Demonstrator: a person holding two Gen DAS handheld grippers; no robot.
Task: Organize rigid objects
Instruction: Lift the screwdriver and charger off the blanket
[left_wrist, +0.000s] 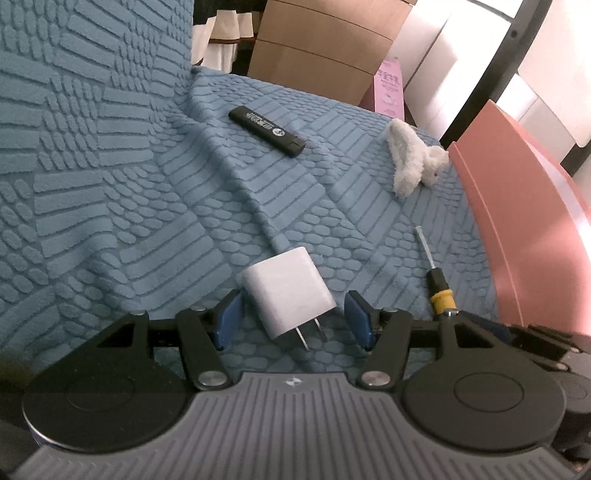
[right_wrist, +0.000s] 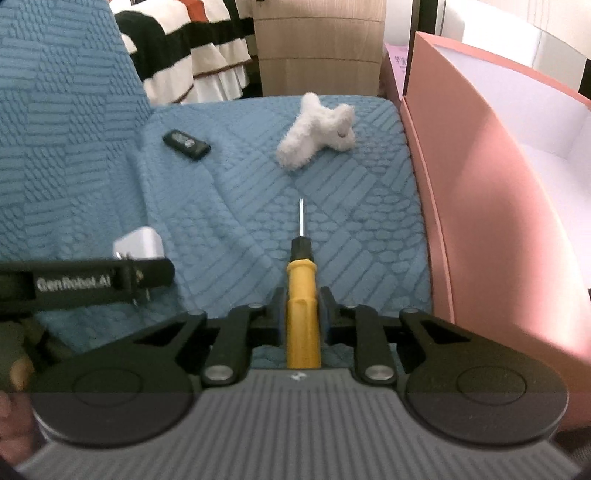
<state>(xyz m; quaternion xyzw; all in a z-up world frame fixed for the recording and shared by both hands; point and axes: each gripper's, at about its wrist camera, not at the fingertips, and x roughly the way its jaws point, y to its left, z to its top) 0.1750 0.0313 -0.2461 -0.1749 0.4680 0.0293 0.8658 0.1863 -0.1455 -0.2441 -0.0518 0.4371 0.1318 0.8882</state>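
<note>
A white charger plug lies on the blue textured cover, prongs toward the camera. My left gripper stands open around it, blue pads on either side with a small gap on the right. A screwdriver with a yellow handle and black collar lies pointing away; my right gripper is shut on its handle. From the left wrist view the screwdriver shows to the right. A black lighter rests farther back. The right wrist view also shows the charger behind the left gripper's finger.
A pink box with a white inside stands open along the right edge of the seat. A white fluffy item lies near the far right corner. The blue backrest rises on the left. Cardboard boxes stand behind.
</note>
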